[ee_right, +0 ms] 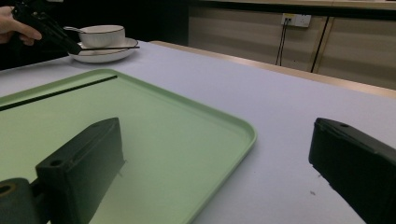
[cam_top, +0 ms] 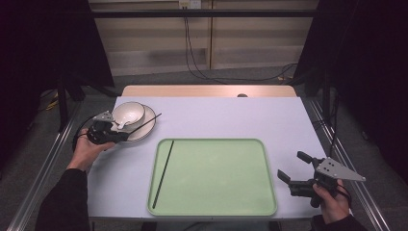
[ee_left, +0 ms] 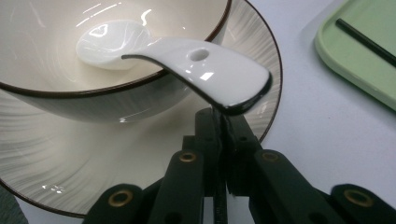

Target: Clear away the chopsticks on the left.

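Left tongs [cam_top: 117, 131] are clamped on the white spoon [ee_left: 187, 65] handle, its scoop resting in the bowl [cam_top: 128, 113] on the plate [cam_top: 146, 126], upper left of the desk [cam_top: 216, 115]. Right tongs [cam_top: 294, 167] gape empty, lower right, beside the green tray [cam_top: 211, 178].

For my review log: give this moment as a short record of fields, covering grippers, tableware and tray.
left gripper: shut on the white spoon handle end
white spoon: scoop in the bowl, handle over its rim
bowl: on the plate
chopsticks: one on the green tray, one across the plate
right gripper: open, holds nothing, right of the tray
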Demonstrator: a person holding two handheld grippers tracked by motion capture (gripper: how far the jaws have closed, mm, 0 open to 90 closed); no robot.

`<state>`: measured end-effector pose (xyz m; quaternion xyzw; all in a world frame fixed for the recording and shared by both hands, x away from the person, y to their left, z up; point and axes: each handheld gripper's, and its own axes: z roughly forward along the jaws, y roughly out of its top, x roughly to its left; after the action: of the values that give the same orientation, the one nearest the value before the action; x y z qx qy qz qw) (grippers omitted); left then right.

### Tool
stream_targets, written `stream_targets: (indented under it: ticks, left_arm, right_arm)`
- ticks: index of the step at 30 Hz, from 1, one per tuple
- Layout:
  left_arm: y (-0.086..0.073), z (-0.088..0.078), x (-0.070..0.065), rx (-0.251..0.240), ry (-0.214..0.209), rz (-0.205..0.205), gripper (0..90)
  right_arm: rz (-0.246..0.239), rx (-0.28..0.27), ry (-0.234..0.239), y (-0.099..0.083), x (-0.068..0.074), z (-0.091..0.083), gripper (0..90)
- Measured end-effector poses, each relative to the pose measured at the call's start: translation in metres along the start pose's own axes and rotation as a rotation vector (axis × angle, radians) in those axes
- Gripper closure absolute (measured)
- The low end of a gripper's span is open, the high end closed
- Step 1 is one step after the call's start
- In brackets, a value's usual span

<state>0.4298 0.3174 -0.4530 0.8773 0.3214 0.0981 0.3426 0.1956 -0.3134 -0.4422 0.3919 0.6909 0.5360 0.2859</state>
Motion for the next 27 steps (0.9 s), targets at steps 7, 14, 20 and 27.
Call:
stream_targets:
  ticks: [7,14,20,27]
  left_arm:
    - [-0.001,-0.005,-0.001,-0.017,-0.009,-0.039,85.9]
    - [-0.004,-0.01,-0.008,-0.056,-0.026,-0.056,85.9]
    - [-0.003,-0.022,-0.013,-0.09,-0.019,-0.071,86.0]
    - [-0.007,-0.033,-0.025,-0.115,0.003,-0.083,86.1]
  right_arm:
    - [0.002,0.001,0.002,0.0,0.0,0.0,2.6]
    - [0.005,-0.003,0.003,0.0,0.001,0.0,2.7]
    - [0.006,-0.003,0.005,0.001,0.0,0.001,2.7]
    - [0.012,-0.003,0.009,0.001,0.001,0.001,2.7]
